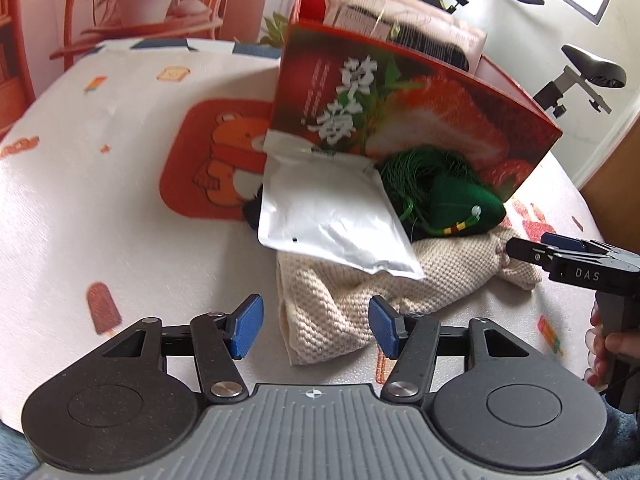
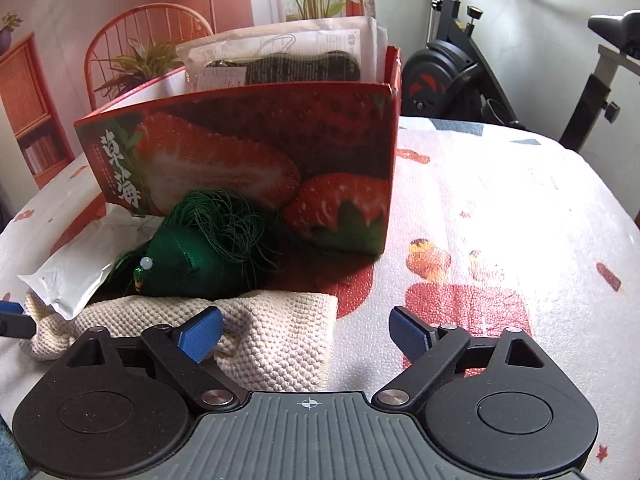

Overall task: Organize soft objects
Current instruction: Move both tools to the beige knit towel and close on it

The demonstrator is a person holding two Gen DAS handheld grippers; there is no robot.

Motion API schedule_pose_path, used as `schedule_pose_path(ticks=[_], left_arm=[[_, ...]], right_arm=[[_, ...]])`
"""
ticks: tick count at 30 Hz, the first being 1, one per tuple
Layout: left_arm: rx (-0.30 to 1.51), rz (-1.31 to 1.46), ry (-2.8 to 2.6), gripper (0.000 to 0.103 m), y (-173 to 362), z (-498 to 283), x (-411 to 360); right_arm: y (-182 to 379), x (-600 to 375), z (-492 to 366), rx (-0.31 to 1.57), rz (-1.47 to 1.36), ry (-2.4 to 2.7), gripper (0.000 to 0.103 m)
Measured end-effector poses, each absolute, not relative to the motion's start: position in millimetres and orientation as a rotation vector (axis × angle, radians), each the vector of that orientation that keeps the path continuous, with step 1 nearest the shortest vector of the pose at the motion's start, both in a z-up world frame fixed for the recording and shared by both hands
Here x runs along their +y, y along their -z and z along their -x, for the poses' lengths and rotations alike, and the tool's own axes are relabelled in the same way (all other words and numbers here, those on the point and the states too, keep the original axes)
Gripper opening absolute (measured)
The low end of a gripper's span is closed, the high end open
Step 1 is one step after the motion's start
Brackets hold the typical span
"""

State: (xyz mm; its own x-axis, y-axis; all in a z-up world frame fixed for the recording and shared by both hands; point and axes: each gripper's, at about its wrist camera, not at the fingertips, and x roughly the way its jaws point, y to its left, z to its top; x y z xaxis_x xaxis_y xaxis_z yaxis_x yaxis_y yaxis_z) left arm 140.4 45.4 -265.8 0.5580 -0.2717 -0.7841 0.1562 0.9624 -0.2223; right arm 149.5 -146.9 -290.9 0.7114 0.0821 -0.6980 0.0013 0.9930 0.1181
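Note:
A cream knitted cloth (image 1: 340, 292) (image 2: 264, 340) lies crumpled on the table. On it rest a white foil pouch (image 1: 332, 216) (image 2: 72, 272) and a green tasselled sachet (image 1: 448, 196) (image 2: 188, 264). All lean against a red strawberry-print box (image 1: 400, 108) (image 2: 248, 152). My left gripper (image 1: 316, 328) stands open astride the cloth's near end, its left pad clear of the fabric. My right gripper (image 2: 306, 334) (image 1: 536, 246) is open at the cloth's other end, with only its left pad over the knit.
The box holds a packaged dark item (image 2: 280, 64). An orange bear mat (image 1: 216, 160) lies left of the box on the printed tablecloth (image 2: 500, 208). An exercise bike (image 2: 460, 76) stands beyond the table. A hand (image 1: 604, 344) grips the right tool.

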Motion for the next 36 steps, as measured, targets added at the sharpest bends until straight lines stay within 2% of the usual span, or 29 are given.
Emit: schedule_pose_path(ticks=[3,4,8,10,12,15,21,29,32,36], left_arm=[[0.951,0.146,0.268,0.047,273.0,-141.7,45.4],[0.946,0.152,0.273,0.046,273.8,-141.9,46.1],[0.944,0.171,0.275,0.046,276.4,-141.7,48.1],[0.947,0.180,0.275,0.046,277.8,-141.8,49.0],[0.949,0.180,0.275,0.046,278.4,-142.7,48.9],[0.942,0.161,0.276,0.045,278.5,-141.9,47.0],[0.936,0.167,0.282,0.036,278.3,-139.9,49.0],[0.925,0.155,0.272,0.031,275.2,-137.0,46.7],[0.926,0.161,0.269,0.031,275.1,-137.1,47.7],[0.931,0.162,0.266,0.033,277.0,-138.7,48.0]], right_arm=[[294.2,-145.8,-150.2,0.776,-0.127,-0.053,0.078],[295.0,-144.4,-150.7,0.778,-0.124,-0.056,0.076],[298.9,-142.4,-149.1,0.778,-0.159,-0.087,0.054],[298.2,-140.3,-146.6,0.773,-0.157,-0.090,0.050],[297.4,-138.1,-143.9,0.772,-0.154,-0.102,0.040],[296.3,-136.6,-139.4,0.776,-0.156,-0.106,0.034],[297.4,-139.6,-129.5,0.774,-0.193,-0.090,0.027],[292.9,-136.3,-118.2,0.778,-0.202,-0.090,0.021],[291.1,-136.2,-116.1,0.778,-0.204,-0.088,0.021],[291.6,-136.9,-118.0,0.760,-0.194,-0.077,0.026]])
